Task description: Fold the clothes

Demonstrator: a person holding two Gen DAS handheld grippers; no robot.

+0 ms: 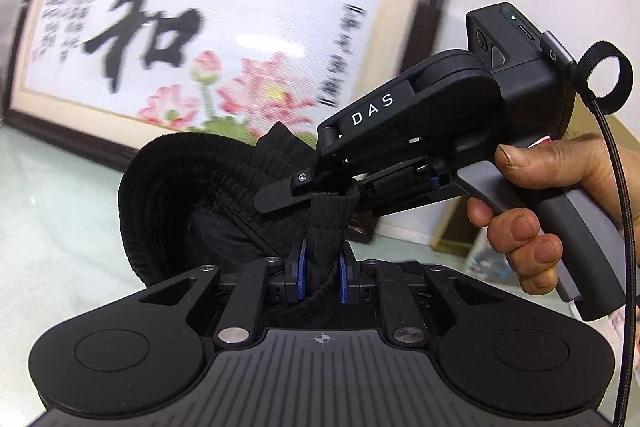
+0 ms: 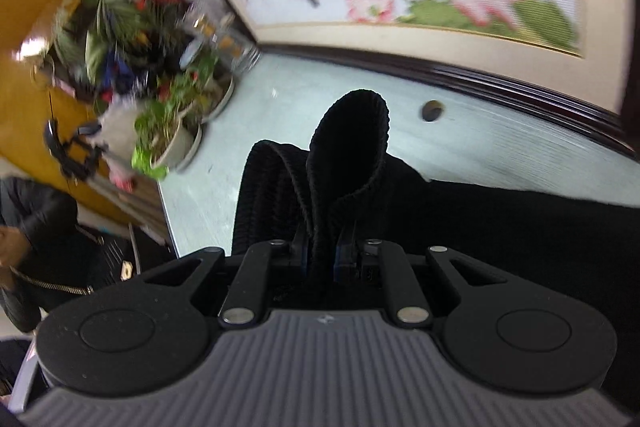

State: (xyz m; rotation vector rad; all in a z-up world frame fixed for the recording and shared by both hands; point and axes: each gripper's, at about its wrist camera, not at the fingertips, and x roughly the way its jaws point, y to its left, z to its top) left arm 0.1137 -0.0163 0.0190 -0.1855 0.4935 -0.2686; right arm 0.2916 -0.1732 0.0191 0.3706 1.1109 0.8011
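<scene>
garment: black ribbed knit garment, bunched, held up over pale glass tabletop.
L gripper: clamped on ribbed cuff.
R gripper: clamped on ribbed fold.
risk: 2 grips close together, thick knit may slip out; fold skews.

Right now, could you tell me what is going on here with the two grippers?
A person is folding a black ribbed garment with two hand-held grippers. The left gripper is shut on its ribbed edge, and the right gripper, held in a hand, pinches the same edge close beside it. The cloth is lifted above a pale green table before a framed picture.
</scene>
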